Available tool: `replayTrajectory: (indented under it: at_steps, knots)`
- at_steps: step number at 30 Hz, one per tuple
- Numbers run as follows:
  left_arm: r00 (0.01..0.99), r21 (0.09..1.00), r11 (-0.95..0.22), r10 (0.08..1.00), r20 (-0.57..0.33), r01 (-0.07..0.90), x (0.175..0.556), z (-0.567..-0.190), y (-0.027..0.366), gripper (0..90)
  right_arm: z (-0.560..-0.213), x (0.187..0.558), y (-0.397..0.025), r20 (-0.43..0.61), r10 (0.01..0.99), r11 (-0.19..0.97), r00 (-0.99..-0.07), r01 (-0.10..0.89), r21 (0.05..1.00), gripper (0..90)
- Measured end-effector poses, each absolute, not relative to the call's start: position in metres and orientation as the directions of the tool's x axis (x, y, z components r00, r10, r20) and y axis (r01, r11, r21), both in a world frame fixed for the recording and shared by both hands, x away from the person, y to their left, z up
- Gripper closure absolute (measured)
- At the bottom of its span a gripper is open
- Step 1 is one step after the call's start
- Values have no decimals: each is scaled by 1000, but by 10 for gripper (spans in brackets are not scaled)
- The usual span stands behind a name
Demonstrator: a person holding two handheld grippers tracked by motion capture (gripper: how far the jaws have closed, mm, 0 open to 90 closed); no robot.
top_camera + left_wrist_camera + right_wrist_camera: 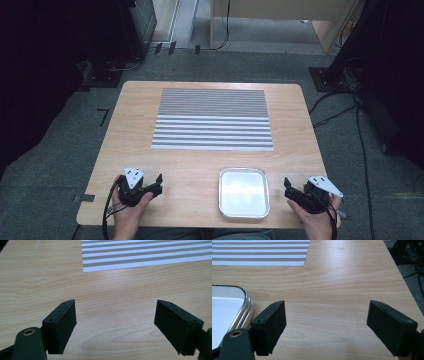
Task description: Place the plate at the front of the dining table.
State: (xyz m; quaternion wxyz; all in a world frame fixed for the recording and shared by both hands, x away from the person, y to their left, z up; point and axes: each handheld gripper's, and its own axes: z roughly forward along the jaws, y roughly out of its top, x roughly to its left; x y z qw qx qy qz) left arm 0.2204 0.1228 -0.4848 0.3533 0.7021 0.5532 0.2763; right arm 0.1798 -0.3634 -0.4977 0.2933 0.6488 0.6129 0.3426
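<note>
The shallow, square silver metal tray (243, 192) with rounded corners sits empty near the front edge of the light wooden tabletop (195, 162), between the two hands and nearer the right one. Just right of it, the right gripper (290, 191) rests low over the wood, its black jaws spread wide around nothing — in the right gripper view the tray's rim (244, 311) lies just beside one jaw. The left gripper (159, 183) is well apart from the tray, jaws likewise wide and empty. Farther back lies a flat grey-and-white striped mat (213, 119) — fine stripes behind, broader ones in front.
</note>
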Motion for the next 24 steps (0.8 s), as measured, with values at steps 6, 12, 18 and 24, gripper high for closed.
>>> replayTrajectory:
  at_steps: [6, 12, 18, 24]
  knots:
    - [268, 799, -140, 963, -28, 585, 220, -483, 100, 180, -494, 177, -358, 95, 995, -72, -8, 586, 807, 162]
    - [330, 805, -170, 943, -34, 568, 218, -482, 65, 180, -491, 173, -350, 115, 991, -59, -64, 563, 825, 220]
    - [378, 804, -182, 924, -57, 566, 215, -482, 36, 180, -492, 171, -345, 156, 981, -67, -112, 560, 826, 370]
    - [421, 809, -187, 903, -81, 558, 212, -484, 16, 181, -492, 168, -345, 238, 962, -137, -132, 523, 841, 477]
